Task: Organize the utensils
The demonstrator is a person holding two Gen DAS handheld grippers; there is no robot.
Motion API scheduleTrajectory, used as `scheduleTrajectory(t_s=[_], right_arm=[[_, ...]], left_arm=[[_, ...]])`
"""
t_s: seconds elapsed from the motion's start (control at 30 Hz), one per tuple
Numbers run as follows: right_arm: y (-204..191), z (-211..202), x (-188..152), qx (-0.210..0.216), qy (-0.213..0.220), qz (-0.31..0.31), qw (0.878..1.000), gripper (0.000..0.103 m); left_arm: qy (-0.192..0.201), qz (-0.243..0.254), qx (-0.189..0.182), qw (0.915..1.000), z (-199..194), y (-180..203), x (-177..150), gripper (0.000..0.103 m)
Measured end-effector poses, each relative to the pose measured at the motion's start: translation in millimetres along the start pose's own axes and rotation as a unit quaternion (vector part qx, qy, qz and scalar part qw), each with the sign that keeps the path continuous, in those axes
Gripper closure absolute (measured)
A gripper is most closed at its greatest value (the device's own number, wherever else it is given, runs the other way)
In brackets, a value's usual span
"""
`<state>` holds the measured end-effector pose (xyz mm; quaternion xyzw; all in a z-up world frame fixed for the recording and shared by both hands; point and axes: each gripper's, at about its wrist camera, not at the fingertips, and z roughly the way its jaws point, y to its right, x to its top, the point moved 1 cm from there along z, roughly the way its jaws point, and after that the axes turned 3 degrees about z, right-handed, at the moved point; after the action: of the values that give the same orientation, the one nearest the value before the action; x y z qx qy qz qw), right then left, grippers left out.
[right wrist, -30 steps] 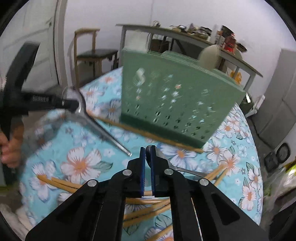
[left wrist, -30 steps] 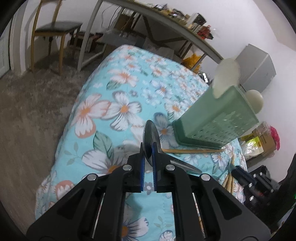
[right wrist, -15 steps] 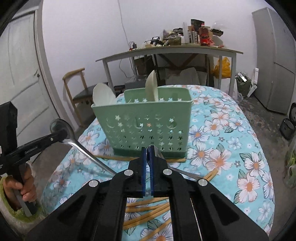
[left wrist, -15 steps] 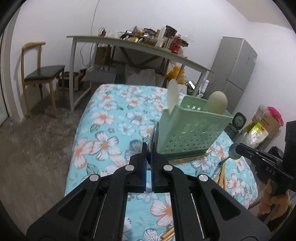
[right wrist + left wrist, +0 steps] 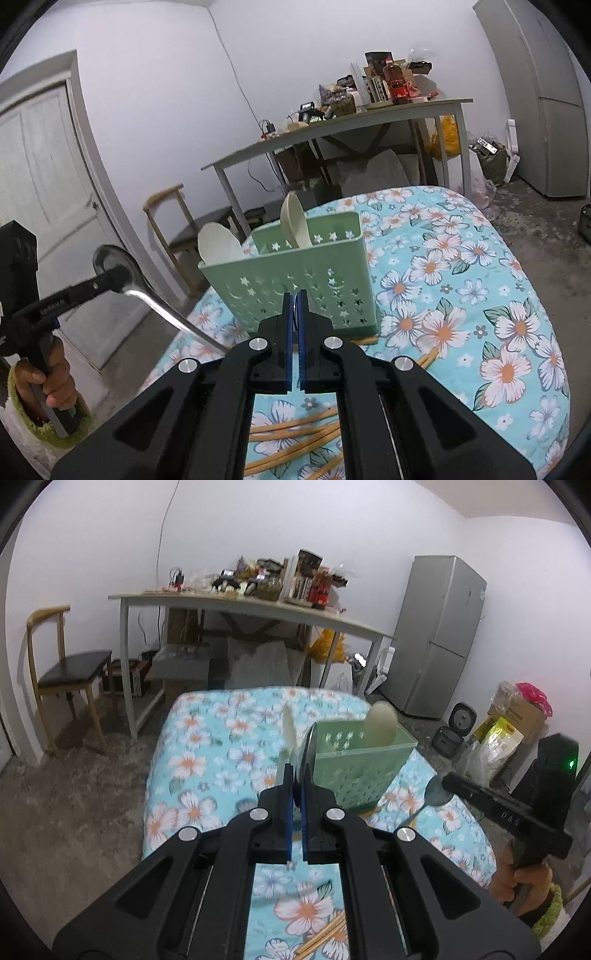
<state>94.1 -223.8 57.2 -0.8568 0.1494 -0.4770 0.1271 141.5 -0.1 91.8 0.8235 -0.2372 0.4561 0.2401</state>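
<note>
Beyond both sets of jaws stands a green caddy on the flowered surface, clear cloth open to its right. Left gripper clamps a steel spoon by its bowl, seen edge-on before the caddy. Right gripper is clamped on a second spoon, mostly hidden in its own view. Chopsticks lie beneath the right jaws, partly covered. Two pale spoons stand in the caddy
</note>
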Motion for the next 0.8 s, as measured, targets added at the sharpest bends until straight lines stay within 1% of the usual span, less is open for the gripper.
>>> scheduleTrajectory(t_s=[0.27, 0.5, 0.7, 0.8], right_arm=[[5, -9, 3, 0.014, 0.016, 0.011, 1.0, 0.101], [8, -10, 3, 0.022, 0.016, 0.019, 0.999, 0.101], [8, -8, 3, 0.025, 0.016, 0.02, 0.999, 0.101], [9, -7, 4, 0.027, 0.016, 0.021, 0.999, 0.101]], left_arm=[[0.049, 0.029, 0.011, 0.9983, -20, 13, 44, 0.1], [0.078, 0.059, 0.039, 0.9944, -23, 23, 71, 0.1], [0.078, 0.082, 0.063, 0.9916, -10, 24, 85, 0.1], [0.072, 0.088, 0.068, 0.9912, 0, 25, 90, 0.1]])
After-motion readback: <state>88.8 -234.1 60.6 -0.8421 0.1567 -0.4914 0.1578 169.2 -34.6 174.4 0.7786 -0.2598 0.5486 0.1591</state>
